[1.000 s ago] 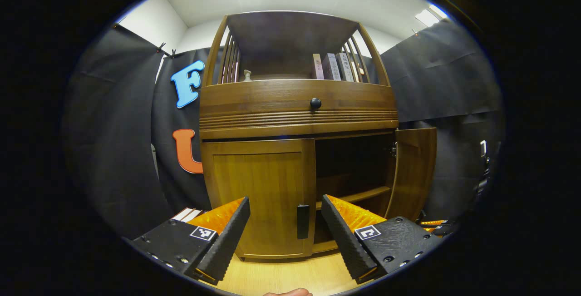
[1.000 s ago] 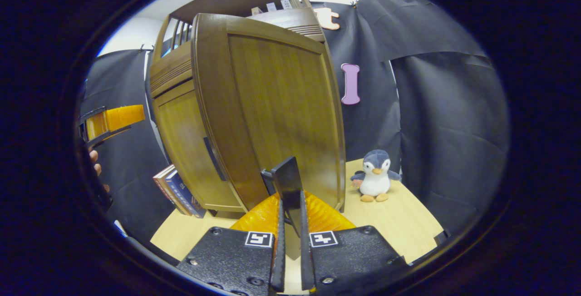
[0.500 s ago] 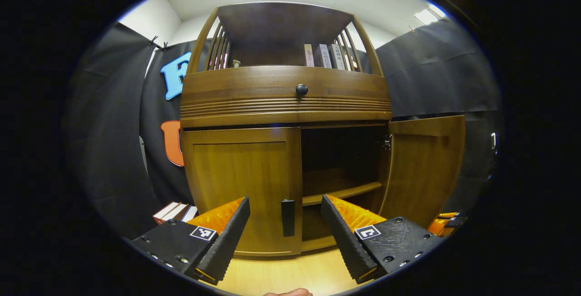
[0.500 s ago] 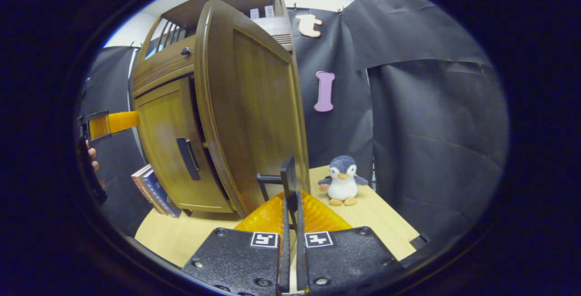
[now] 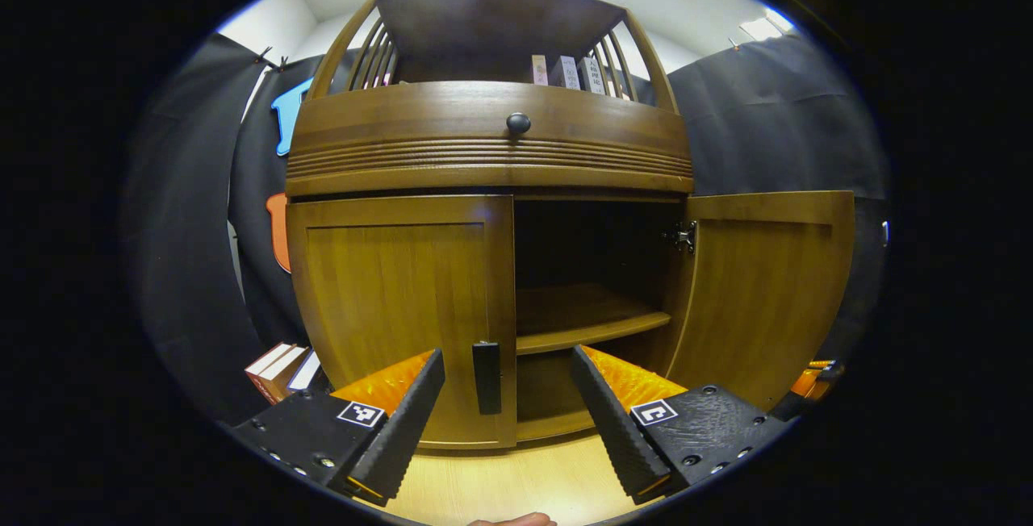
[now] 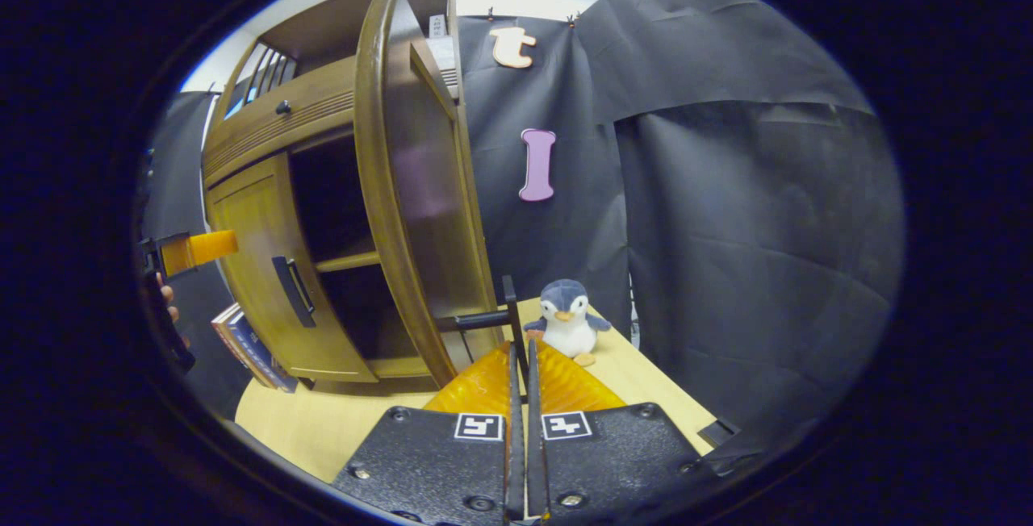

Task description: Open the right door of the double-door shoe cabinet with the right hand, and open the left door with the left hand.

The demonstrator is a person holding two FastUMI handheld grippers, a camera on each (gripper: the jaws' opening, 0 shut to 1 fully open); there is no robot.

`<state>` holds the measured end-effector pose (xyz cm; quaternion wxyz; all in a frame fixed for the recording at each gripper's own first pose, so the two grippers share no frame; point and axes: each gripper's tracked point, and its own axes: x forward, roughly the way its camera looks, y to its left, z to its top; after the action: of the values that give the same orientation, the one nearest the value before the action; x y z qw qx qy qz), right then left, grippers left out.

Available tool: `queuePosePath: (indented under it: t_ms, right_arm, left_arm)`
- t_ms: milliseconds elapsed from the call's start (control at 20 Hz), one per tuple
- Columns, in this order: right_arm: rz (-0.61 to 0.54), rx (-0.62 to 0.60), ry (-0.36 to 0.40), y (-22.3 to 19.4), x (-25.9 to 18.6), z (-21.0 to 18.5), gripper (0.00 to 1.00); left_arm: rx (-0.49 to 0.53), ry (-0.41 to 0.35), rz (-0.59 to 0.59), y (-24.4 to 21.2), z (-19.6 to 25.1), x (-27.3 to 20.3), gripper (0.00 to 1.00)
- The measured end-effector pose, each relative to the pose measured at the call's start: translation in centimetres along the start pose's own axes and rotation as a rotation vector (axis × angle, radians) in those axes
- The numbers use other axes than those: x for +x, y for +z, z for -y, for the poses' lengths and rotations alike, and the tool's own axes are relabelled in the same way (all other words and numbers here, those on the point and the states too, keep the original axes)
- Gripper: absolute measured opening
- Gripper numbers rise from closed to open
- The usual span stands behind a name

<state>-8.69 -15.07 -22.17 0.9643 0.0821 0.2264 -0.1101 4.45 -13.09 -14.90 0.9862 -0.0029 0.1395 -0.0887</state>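
Right claw (image 6: pixel 520 365) is clenched on the right door's handle (image 6: pixel 510 316), a dark bar that runs up from between its fingers; both fingers press on it. Just left of this claw stands the right door (image 6: pixel 411 187), swung wide from the shoe cabinet (image 6: pixel 266 131) and seen nearly edge-on. Right of the handle and a little beyond it, a plush penguin (image 6: pixel 565 320) sits on the worktop (image 6: pixel 323 421).

Left claw (image 5: pixel 507 397) is released, its fingers spread wide and holding nothing. Straight ahead between them is the left door's handle (image 5: pixel 487 366), a dark upright bar not touched by either finger. The left door (image 5: pixel 403 300) is closed. Ahead and to the right the open compartment shows a shelf (image 5: pixel 589 324). Above is a drawer front with a round knob (image 5: pixel 518 123). Low to the left of this claw, books (image 5: pixel 278 361) lean beside the cabinet.
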Motion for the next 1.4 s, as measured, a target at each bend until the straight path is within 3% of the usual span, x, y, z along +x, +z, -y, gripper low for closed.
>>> queuePosePath:
  t_ms: [250, 300, 400, 450, 500, 550, 600, 650, 950, 1000, 1100, 1150, 1250, 1300, 1400]
  right_arm:
    - [0.018, 0.002, -0.04, 0.4, -0.5, 1.7, 0.05]
    - [0.018, 0.006, -0.054, 0.5, -0.5, 2.5, 0.0]
    - [0.026, 0.02, -0.088, 0.9, -0.8, 4.2, 0.04]
    - [0.028, 0.03, -0.098, 1.1, -0.8, 4.7, 0.0]
    - [0.031, 0.045, -0.093, 1.3, -1.2, 4.9, 0.04]
    - [0.036, 0.058, -0.089, 1.4, -1.5, 4.9, 0.04]
    - [0.041, 0.06, -0.095, 1.5, -1.6, 5.2, 0.04]
    - [0.048, 0.061, -0.099, 1.5, -1.7, 5.2, 0.04]
    - [0.096, 0.082, -0.073, 2.8, -3.9, 5.0, 0.04]
    - [0.107, 0.082, -0.067, 3.1, -4.3, 5.0, 0.09]
    - [0.123, 0.069, -0.074, 3.4, -4.9, 5.0, 0.04]
    - [0.129, 0.058, -0.067, 3.4, -5.1, 4.6, 0.06]
    - [0.14, 0.028, -0.034, 4.1, -5.4, 2.9, 0.15]
    - [0.138, 0.006, -0.015, 4.2, -5.5, 2.2, 0.19]
    - [0.139, -0.034, 0.001, 4.1, -5.4, 1.1, 0.23]
  left_arm:
    - [0.025, 0.008, -0.005, -0.5, 0.2, 0.8, 0.95]
    - [0.03, 0.007, -0.008, -0.7, 0.2, 1.2, 0.95]
    - [0.04, 0.0, -0.023, -1.4, 0.1, 2.2, 0.95]
    - [0.043, 0.009, -0.039, -1.9, -0.1, 2.4, 0.94]
    - [0.045, 0.019, -0.045, -2.4, -0.4, 2.8, 1.0]
    - [0.044, 0.028, -0.059, -2.8, -0.7, 3.4, 0.92]
    - [0.042, 0.036, -0.067, -3.2, -0.9, 4.0, 0.96]
    - [0.04, 0.046, -0.078, -3.7, -1.1, 4.6, 0.91]
    - [0.043, 0.058, -0.116, -6.4, -2.7, 8.7, 0.91]
    - [0.037, 0.064, -0.128, -7.0, -3.0, 9.4, 0.91]
    - [0.032, 0.048, -0.151, -8.4, -2.9, 10.6, 0.86]
    - [0.036, 0.052, -0.159, -8.8, -3.3, 10.7, 0.97]
    - [0.04, 0.056, -0.146, -9.2, -3.4, 11.7, 0.77]
    - [0.043, 0.054, -0.132, -9.0, -3.3, 12.1, 0.84]
    - [0.057, 0.055, -0.102, -8.4, -3.1, 12.7, 0.68]
